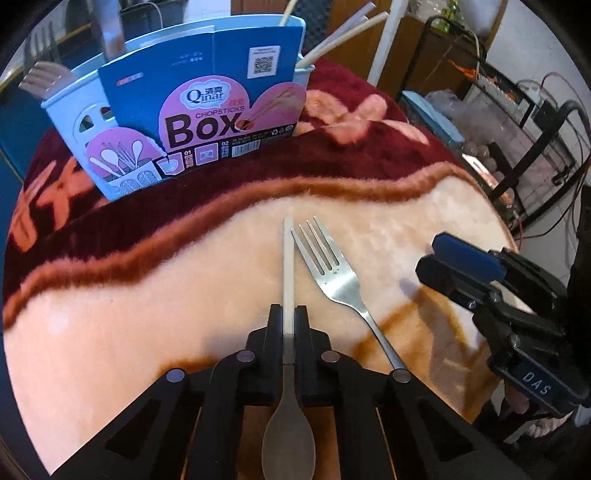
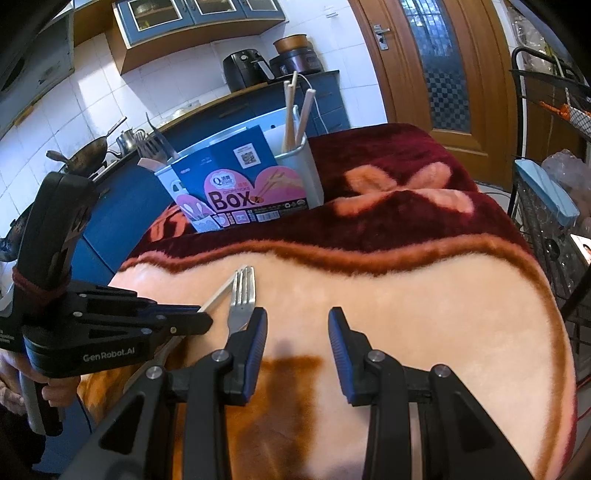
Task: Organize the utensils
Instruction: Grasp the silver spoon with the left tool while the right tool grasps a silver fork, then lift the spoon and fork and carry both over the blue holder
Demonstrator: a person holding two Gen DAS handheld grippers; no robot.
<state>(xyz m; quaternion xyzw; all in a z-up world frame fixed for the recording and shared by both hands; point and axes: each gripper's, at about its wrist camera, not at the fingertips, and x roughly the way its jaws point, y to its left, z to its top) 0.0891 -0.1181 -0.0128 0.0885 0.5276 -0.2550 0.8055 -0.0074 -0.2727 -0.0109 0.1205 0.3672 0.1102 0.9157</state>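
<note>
My left gripper is shut on a spoon with a white handle; the handle points ahead and the metal bowl hangs back under the gripper. A steel fork lies on the blanket just right of it, tines away. My right gripper is open and empty, hovering over the blanket right of the fork. The left gripper shows in the right wrist view holding the spoon handle. The white utensil holder with its blue "Chopsticks Box" card stands at the far side, holding chopsticks and forks.
A plush red and pink blanket covers the round table. A wire rack and a light blue box stand beyond the right edge. Kitchen counter with a wok and appliances lies behind; a wooden door at the back right.
</note>
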